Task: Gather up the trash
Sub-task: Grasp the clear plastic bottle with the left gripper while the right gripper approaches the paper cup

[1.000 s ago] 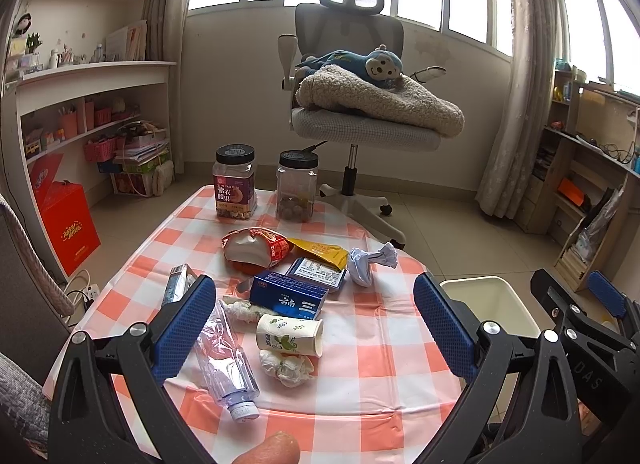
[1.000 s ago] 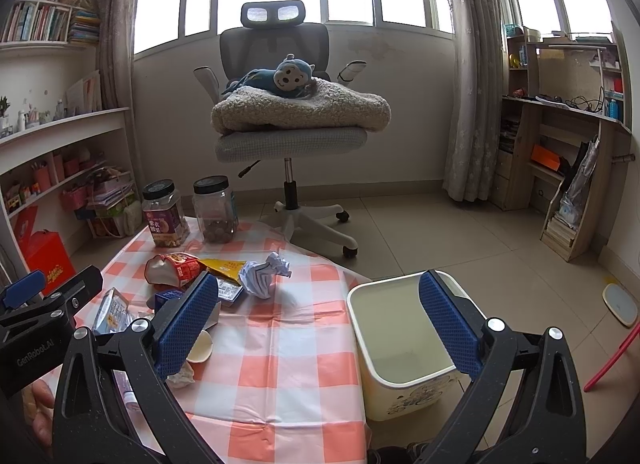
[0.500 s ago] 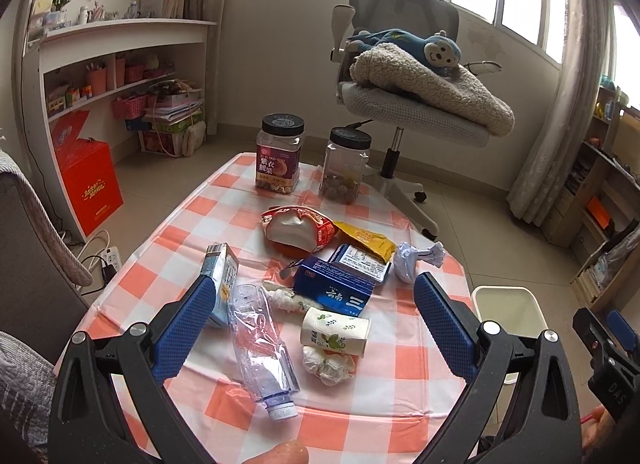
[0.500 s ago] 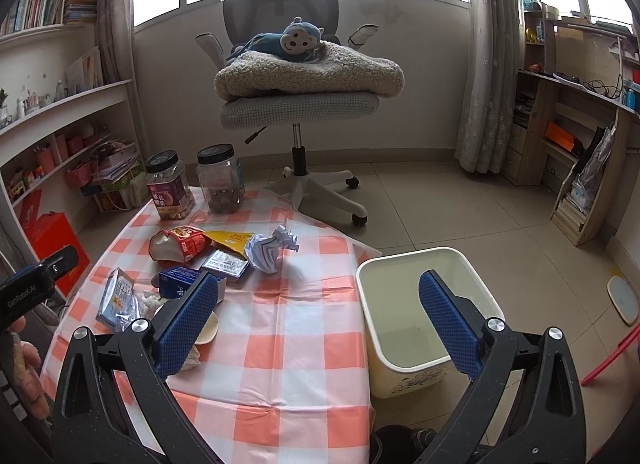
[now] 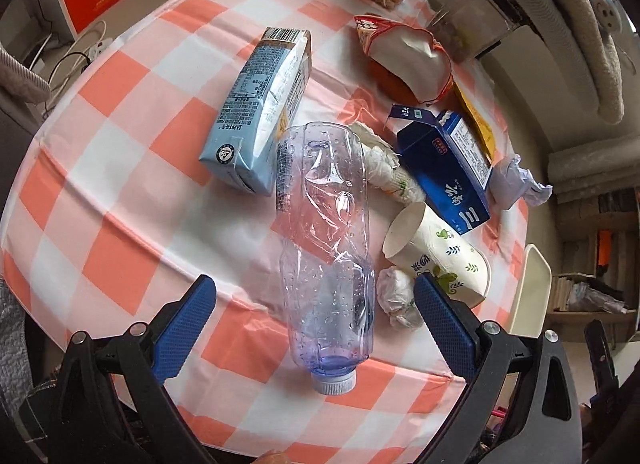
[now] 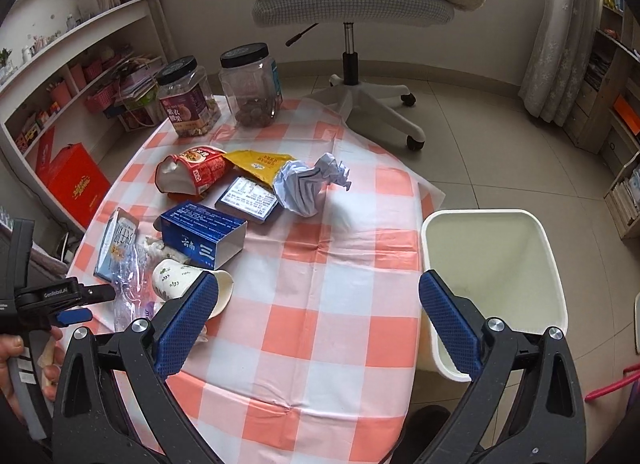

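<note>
hovering low over the checked table (image 5: 120, 200), the left gripper (image 5: 316, 304) has its jaws spread wide on either side of the crushed plastic bottle (image 5: 324, 232), whose white cap points back toward the gripper. nothing is clamped yet. the right gripper (image 6: 316, 316) is also wide apart and empty, held above the table edge nearest the white bin (image 6: 496, 264), which stands on the floor just beside the table.

taking the bottle as the landmark: a pale blue carton (image 5: 260, 108) lies touching its far left side, a crumpled tissue (image 5: 376, 156) is tucked against its far right, a tipped paper cup (image 5: 436, 256) lies just to its right, and a small paper wad (image 5: 396, 296) sits right beside its neck. a dark blue box (image 5: 444, 168) lies beyond the cup.

the likely trouble is the crowding. the right-hand finger (image 5: 444, 316) is nearly over the wad and the cup's rim, so a close could drag either one in with the bottle or flick them off the edge. the bottle is thin, dented and slick-looking; a squeeze near the tapered neck may let it squirt forward or collapse. it also lies close to the table edge, so a nudge could roll it off. it looks empty, so the lift should be easy if the jaws close on the wider body.
</note>
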`<action>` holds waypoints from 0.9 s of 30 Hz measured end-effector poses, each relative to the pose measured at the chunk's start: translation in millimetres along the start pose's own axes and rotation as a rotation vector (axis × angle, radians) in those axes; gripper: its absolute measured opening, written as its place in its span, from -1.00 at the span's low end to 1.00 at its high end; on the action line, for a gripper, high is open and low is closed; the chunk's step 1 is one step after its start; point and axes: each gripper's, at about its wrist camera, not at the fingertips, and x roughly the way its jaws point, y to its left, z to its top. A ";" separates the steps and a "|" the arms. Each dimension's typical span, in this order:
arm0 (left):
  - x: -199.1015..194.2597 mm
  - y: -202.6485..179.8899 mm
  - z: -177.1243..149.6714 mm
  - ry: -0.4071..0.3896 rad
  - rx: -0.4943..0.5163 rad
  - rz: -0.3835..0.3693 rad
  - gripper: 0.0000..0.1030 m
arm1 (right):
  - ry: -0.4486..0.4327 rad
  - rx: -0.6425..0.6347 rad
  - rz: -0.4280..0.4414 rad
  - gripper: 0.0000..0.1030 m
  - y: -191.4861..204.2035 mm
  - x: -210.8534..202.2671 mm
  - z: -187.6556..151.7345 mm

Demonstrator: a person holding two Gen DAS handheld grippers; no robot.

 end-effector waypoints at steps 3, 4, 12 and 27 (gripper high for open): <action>12.3 -5.1 7.2 0.010 0.000 0.053 0.86 | -0.001 -0.067 0.019 0.87 12.8 6.3 5.8; 17.3 -5.4 10.9 0.025 -0.012 0.042 0.85 | -0.002 -0.099 0.018 0.87 18.0 8.3 7.6; 38.0 -15.3 21.7 0.090 0.022 -0.019 0.13 | 0.057 -0.278 0.108 0.87 55.5 37.8 13.9; -105.8 1.4 25.7 -0.316 0.182 -0.082 0.11 | 0.117 -0.724 0.112 0.65 162.5 94.0 -18.8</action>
